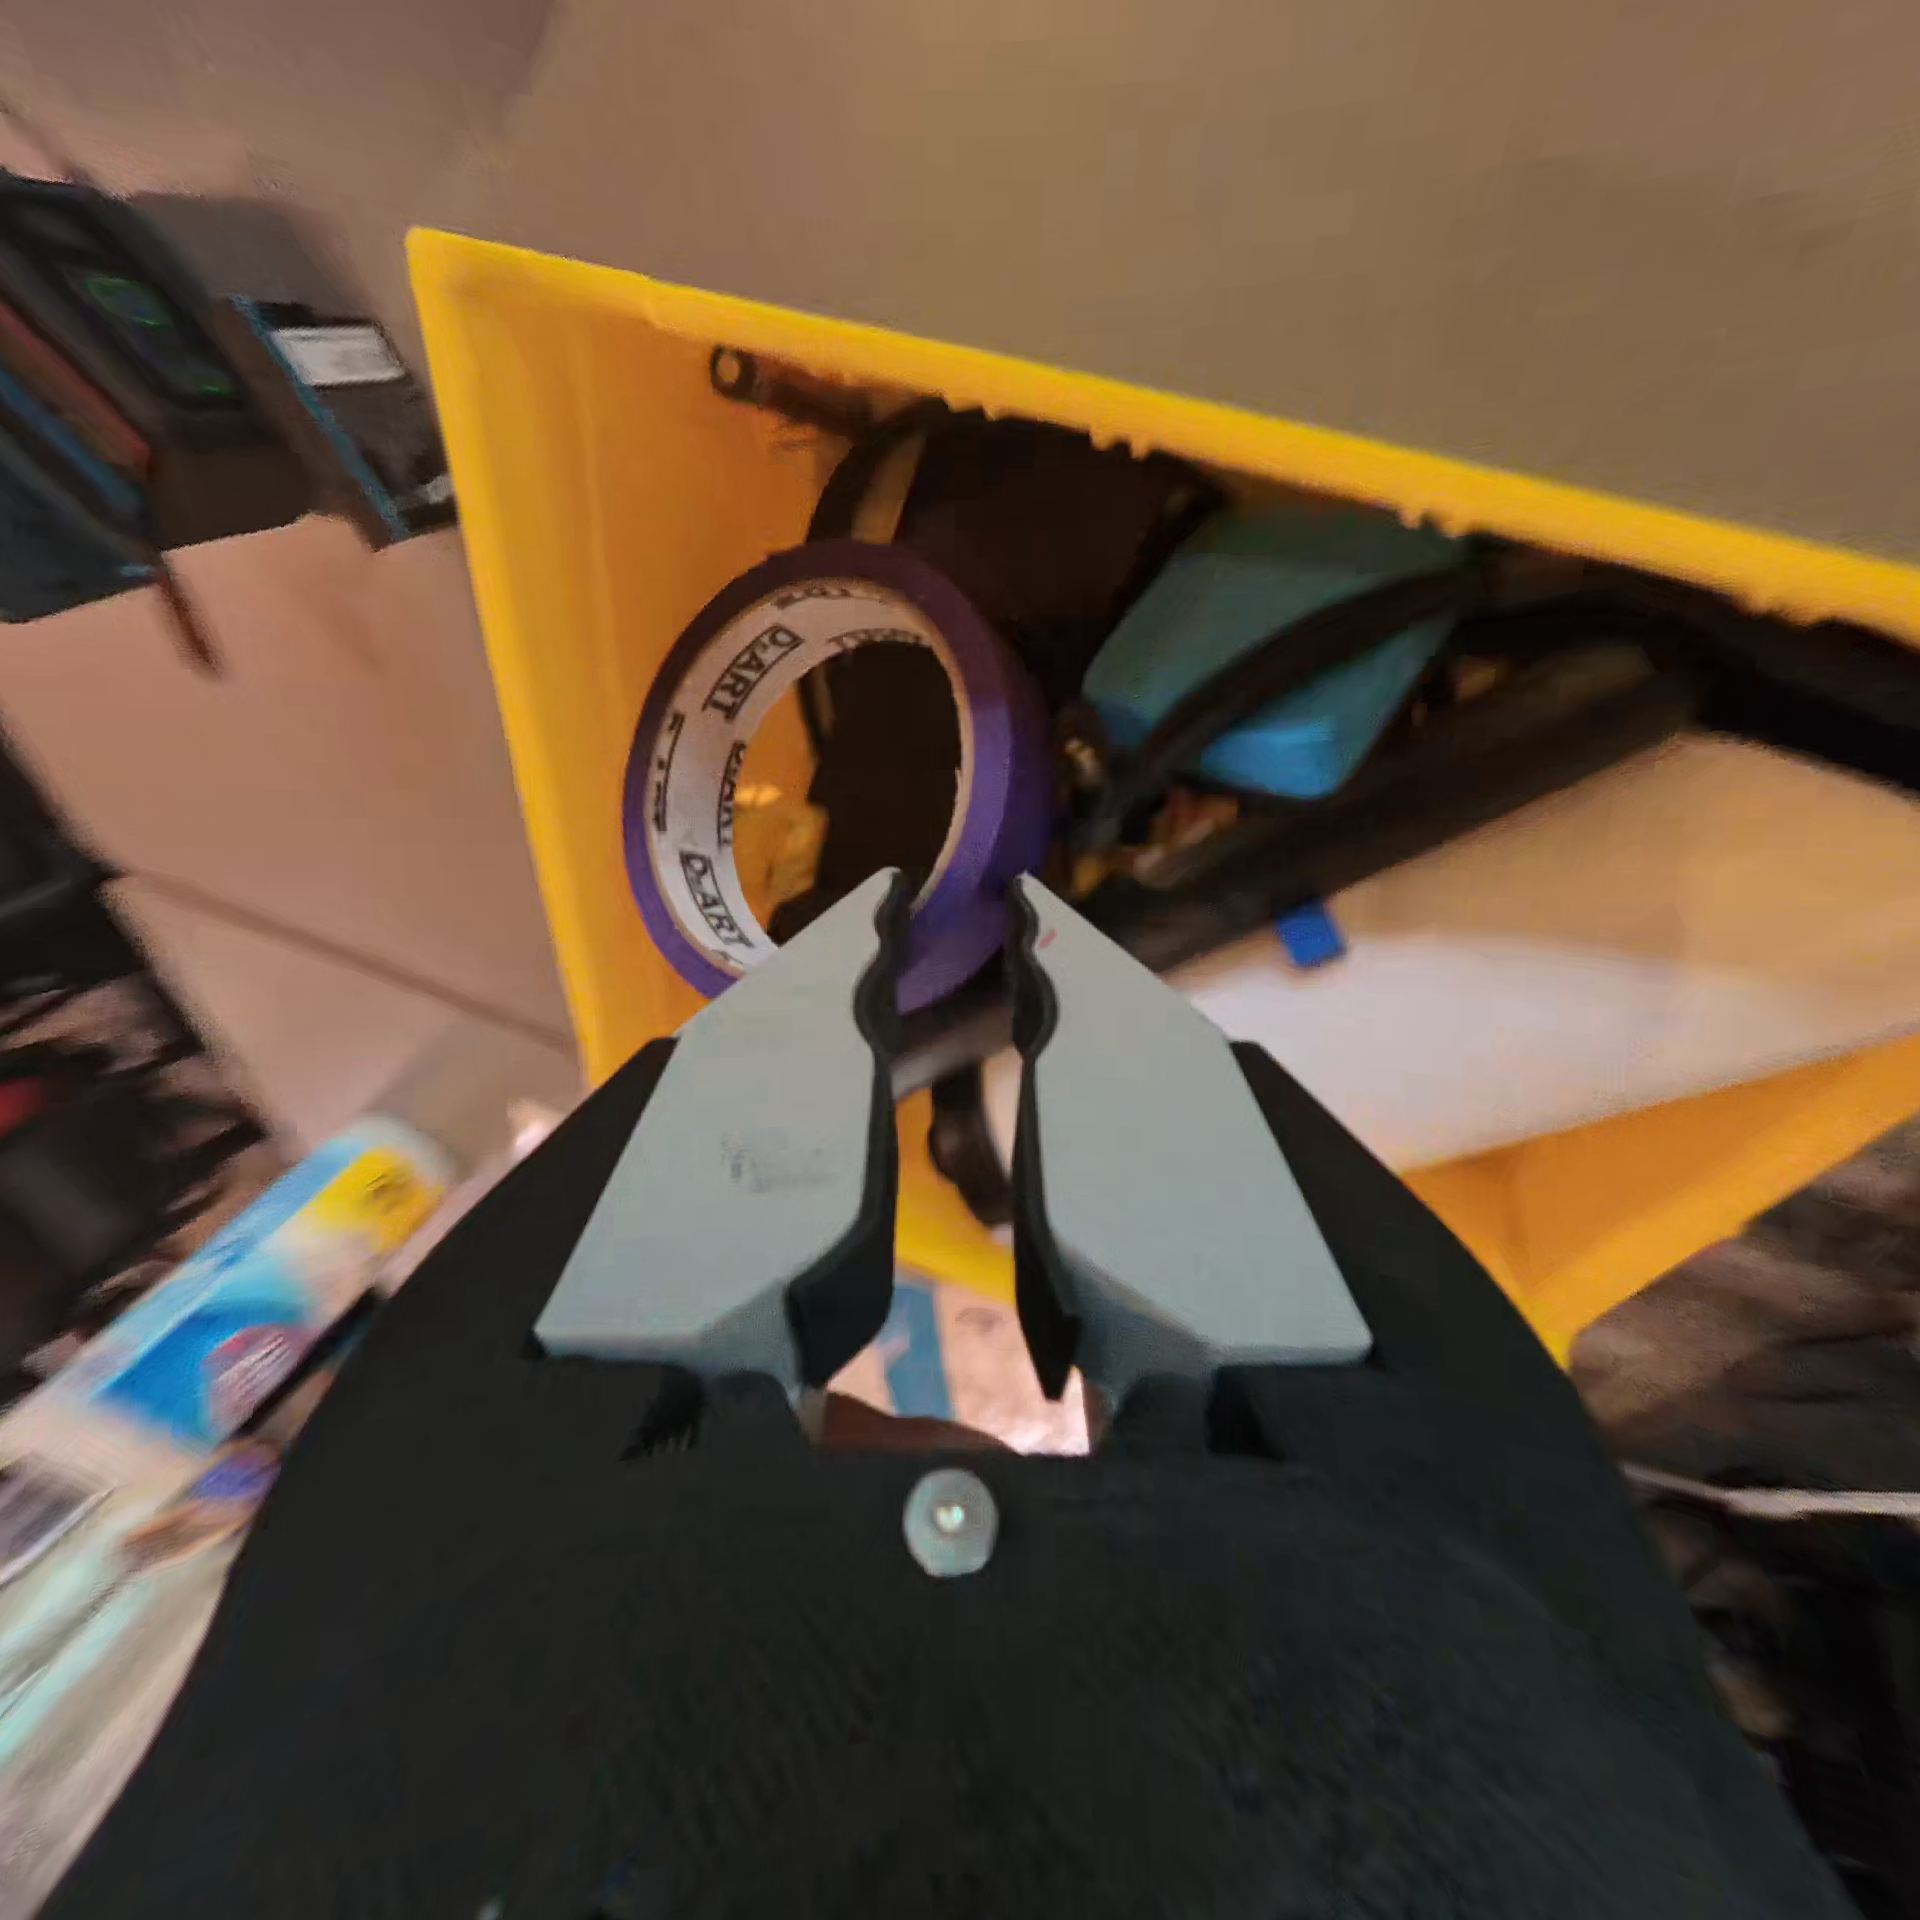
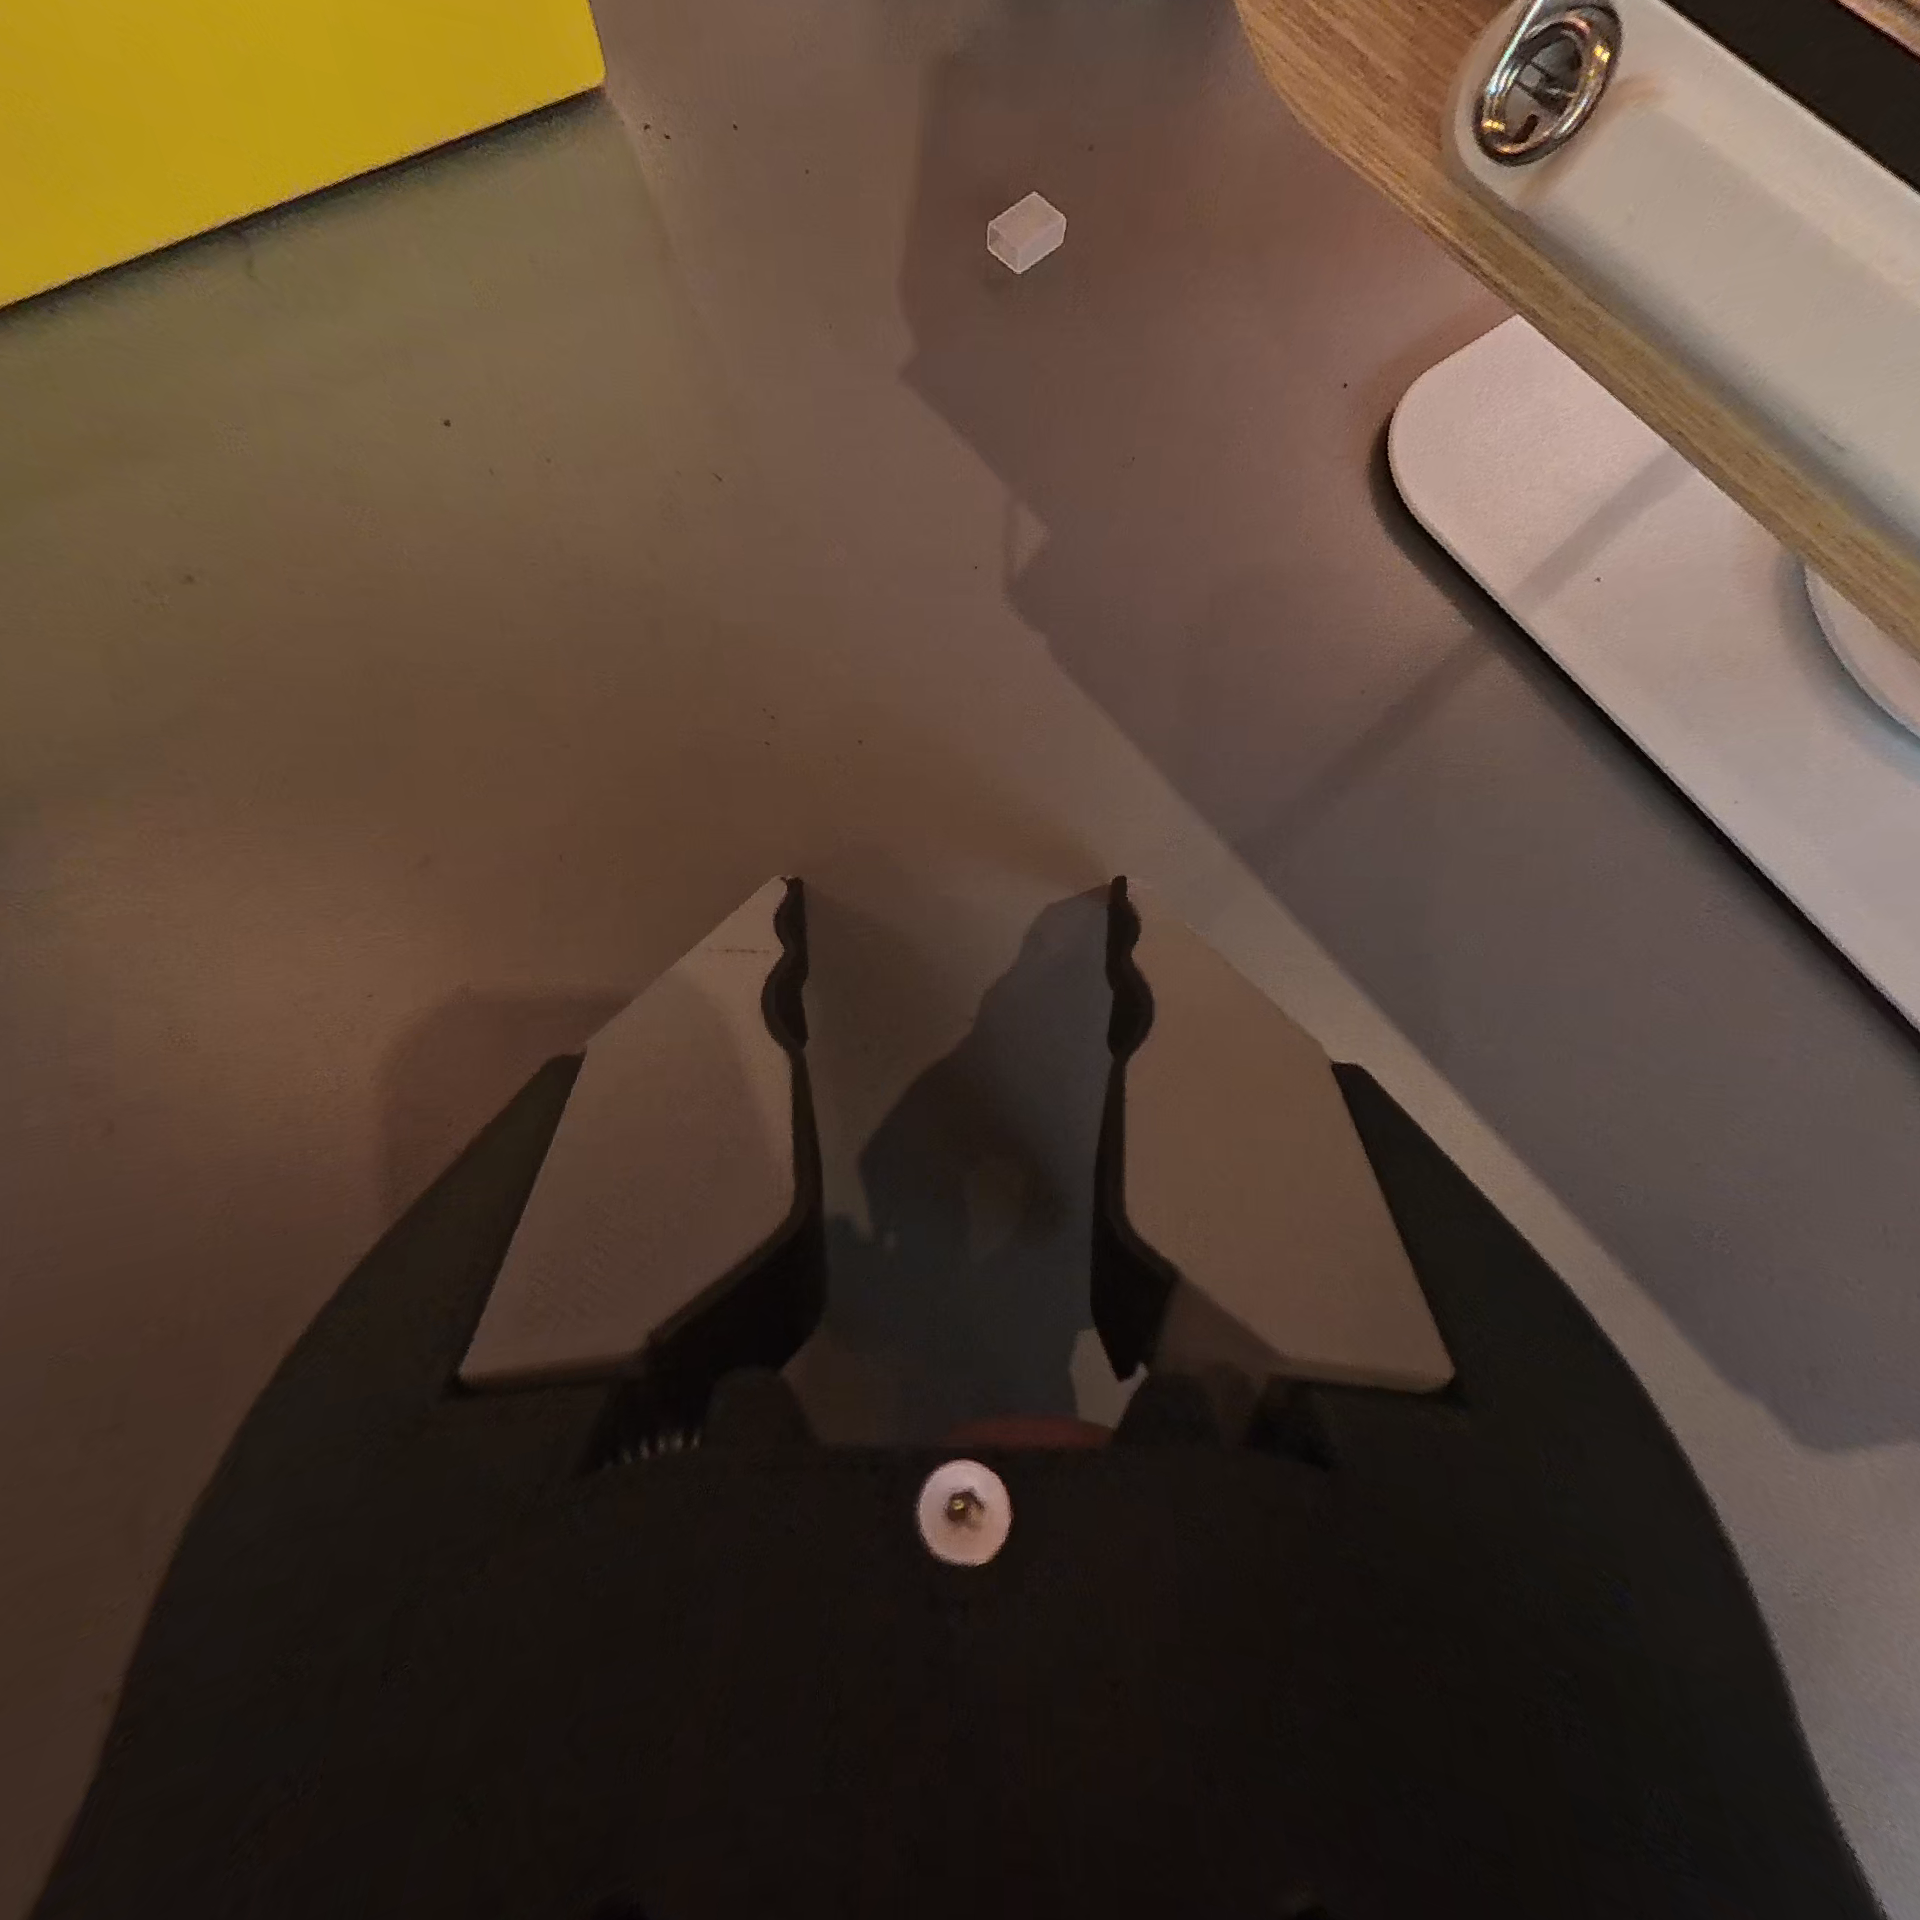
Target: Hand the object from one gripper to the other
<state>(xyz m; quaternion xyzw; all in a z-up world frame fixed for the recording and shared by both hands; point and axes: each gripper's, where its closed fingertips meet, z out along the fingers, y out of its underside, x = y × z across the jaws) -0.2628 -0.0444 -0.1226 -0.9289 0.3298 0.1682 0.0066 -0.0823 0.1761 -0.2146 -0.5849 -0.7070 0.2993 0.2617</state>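
Observation:
A roll of purple tape [image 1: 997, 727] with a white inner core is held upright in my left gripper [image 1: 956, 894]. The jaws are shut on the roll's lower edge, one finger inside the ring and one outside. The roll hangs in front of the open yellow bin [image 1: 520, 582]. My right gripper [image 2: 951, 894] is open and empty, pointing down at a bare grey surface [image 2: 416, 623]. Neither gripper shows in the other's view.
The yellow bin holds a blue pouch [image 1: 1278, 665], black straps and white paper [image 1: 1455, 997]. Blurred boxes [image 1: 229, 1288] lie at lower left. In the right wrist view a small clear block [image 2: 1025, 231], a yellow bin corner [image 2: 260, 114] and a white stand base [image 2: 1621, 582] under a wooden edge [image 2: 1455, 208]. One gripper's finger ends stand about 30 cm off the other's.

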